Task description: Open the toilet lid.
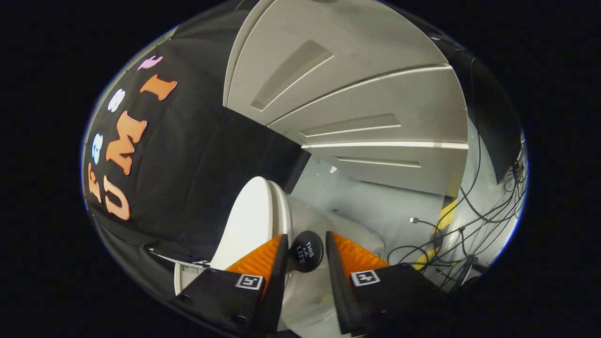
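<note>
Fingers (305, 251) sit apart, straddling a black round knob (306, 250) without clearly pressing it. Toilet lid (249, 220) stands at ten o'clock from them: rigid, smooth plastic, likely light but slippery. You'd do best gripping that knob.

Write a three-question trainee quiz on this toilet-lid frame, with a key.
1. True or false: the toilet lid stands raised.
2. What sits between the gripper fingers? A) a cable B) a round black knob C) nothing
3. Fill in: loose ____ trail over the floor beyond the toilet.

Key
1. True; it is up, near the black cloth wall.
2. B; the round black knob sits between the fingers, with small gaps either side.
3. cables.
</note>
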Available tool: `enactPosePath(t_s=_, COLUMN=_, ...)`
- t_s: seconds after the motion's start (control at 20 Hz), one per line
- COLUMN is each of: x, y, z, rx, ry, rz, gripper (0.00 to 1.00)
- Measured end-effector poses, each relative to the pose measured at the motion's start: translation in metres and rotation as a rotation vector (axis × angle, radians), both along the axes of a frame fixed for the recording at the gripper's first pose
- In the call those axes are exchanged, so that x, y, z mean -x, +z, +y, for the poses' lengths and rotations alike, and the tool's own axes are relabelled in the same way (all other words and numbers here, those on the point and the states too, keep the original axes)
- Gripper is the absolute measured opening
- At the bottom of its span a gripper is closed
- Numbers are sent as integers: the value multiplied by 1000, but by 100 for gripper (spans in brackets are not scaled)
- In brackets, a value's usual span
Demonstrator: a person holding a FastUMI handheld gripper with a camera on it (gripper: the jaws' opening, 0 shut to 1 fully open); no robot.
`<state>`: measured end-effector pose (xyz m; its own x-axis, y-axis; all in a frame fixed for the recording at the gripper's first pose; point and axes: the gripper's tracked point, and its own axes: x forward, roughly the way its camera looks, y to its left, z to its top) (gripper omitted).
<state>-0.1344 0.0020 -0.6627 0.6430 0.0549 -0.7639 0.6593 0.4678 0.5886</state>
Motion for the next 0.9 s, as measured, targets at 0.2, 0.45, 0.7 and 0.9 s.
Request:
enactPosePath(t_s=0.2, x=-5, y=-2, z=-4, rx=-7, ry=-8, rz=-1, gripper=42)
enactPosePath(t_s=0.45, x=-1, y=11, z=-2, rx=-57, ry=-34, rz=-17, gripper=22)
enactPosePath(t_s=0.7, x=-3, y=22, z=-1, rx=-40, ry=-35, rz=-24, gripper=8)
enactPosePath(t_s=0.9, x=-16, y=37, z=-4, rx=22, ry=-38, rz=-67, gripper=8)
